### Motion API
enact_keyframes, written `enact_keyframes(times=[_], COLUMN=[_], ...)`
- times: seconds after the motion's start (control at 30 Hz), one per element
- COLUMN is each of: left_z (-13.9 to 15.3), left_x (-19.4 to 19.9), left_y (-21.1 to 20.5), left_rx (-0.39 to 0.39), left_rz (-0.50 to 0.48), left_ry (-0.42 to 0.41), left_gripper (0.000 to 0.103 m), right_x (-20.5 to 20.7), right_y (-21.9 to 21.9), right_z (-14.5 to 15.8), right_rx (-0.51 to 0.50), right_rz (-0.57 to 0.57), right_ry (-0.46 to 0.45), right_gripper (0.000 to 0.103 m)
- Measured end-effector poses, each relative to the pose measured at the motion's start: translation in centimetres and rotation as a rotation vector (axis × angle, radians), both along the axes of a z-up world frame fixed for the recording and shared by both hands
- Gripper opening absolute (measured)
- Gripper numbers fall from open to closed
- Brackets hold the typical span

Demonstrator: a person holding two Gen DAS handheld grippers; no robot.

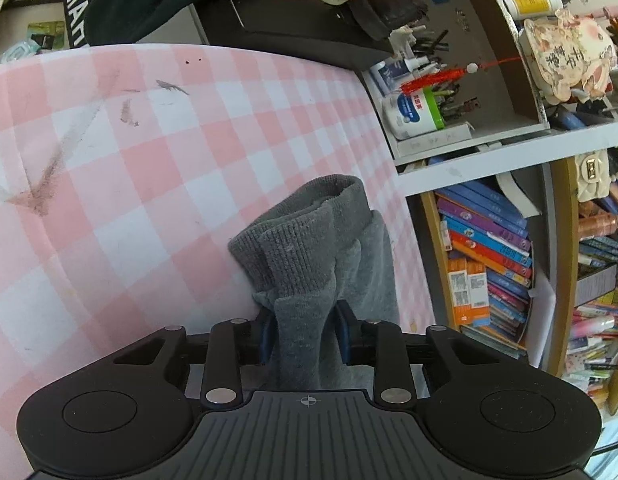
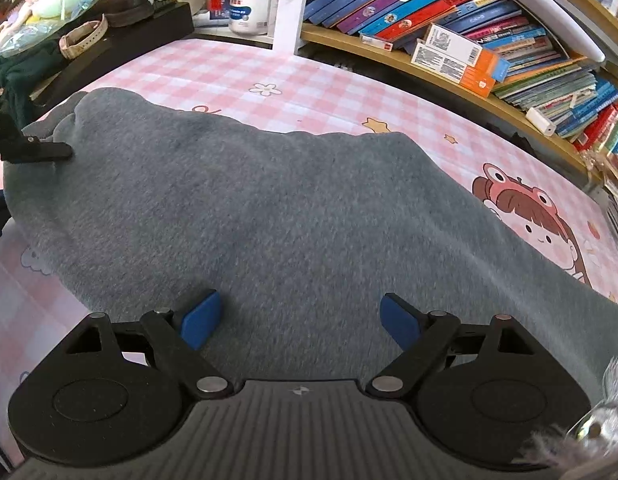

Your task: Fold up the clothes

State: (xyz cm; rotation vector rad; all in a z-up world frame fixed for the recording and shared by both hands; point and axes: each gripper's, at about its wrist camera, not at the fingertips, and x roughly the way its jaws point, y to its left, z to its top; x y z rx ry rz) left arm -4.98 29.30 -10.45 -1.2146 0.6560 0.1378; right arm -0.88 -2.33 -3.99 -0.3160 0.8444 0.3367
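A grey sweatshirt-like garment (image 2: 293, 216) lies spread on a pink checked table cover (image 2: 237, 68). My left gripper (image 1: 305, 332) is shut on a bunched part of it with a ribbed cuff (image 1: 305, 240), held above the cover. That gripper's black finger shows at the left edge of the right wrist view (image 2: 37, 152), at the garment's far left end. My right gripper (image 2: 301, 320) is open, its blue pads (image 2: 201, 320) just above the garment's near part, holding nothing.
A bookshelf with many books (image 2: 489, 40) runs along the table's right and far side. A black box with clutter (image 2: 121, 40) stands at the far left corner. A white jar (image 2: 249, 12) stands behind. The cover (image 1: 129, 160) has dark smudges.
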Motion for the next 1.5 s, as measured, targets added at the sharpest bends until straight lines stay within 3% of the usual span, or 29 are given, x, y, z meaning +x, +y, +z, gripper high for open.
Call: enact_keyframes(times=[0.1, 0.23, 0.37, 0.57, 0.7, 0.87, 1.27, 1.4, 1.5], left_z=[0.4, 2.2, 4.6, 8.4, 10.9, 12.6, 13.8, 13.2, 12.3], left_x=[0.1, -0.1, -0.5, -1.1, -0.8, 0.0, 1.1, 1.6, 2.1], left_y=[-0.2, -1.0, -2.4, -6.0, -9.8, -14.5, -24.3, -28.2, -31.3], left_rx=[0.033, 0.126, 0.267, 0.516, 0.709, 0.862, 1.069, 1.109, 1.085], left_rz=[-0.012, -0.046, -0.098, -0.159, -0.21, -0.263, -0.424, -0.529, -0.672], left_ry=[0.012, -0.03, -0.085, -0.139, -0.175, -0.183, -0.181, -0.164, -0.166], left_gripper=[0.016, 0.013, 0.012, 0.012, 0.012, 0.012, 0.013, 0.019, 0.029], right_x=[0.0, 0.6, 1.2, 1.8, 2.0, 2.7, 3.6, 3.7, 3.8], right_y=[-0.1, -0.7, -2.8, -8.3, -11.7, -15.1, -21.1, -22.5, -23.4], right_z=[0.0, 0.1, 1.0, 3.2, 3.9, 3.8, 3.9, 3.6, 3.4], right_rx=[0.01, 0.044, 0.132, 0.25, 0.292, 0.326, 0.425, 0.443, 0.461], right_rz=[-0.001, 0.005, 0.014, -0.071, -0.105, -0.13, -0.133, -0.134, -0.145], right_ry=[0.0, 0.025, 0.042, 0.007, 0.006, 0.025, 0.069, 0.089, 0.105], right_gripper=[0.086, 0.086, 0.086, 0.086, 0.087, 0.087, 0.087, 0.087, 0.087])
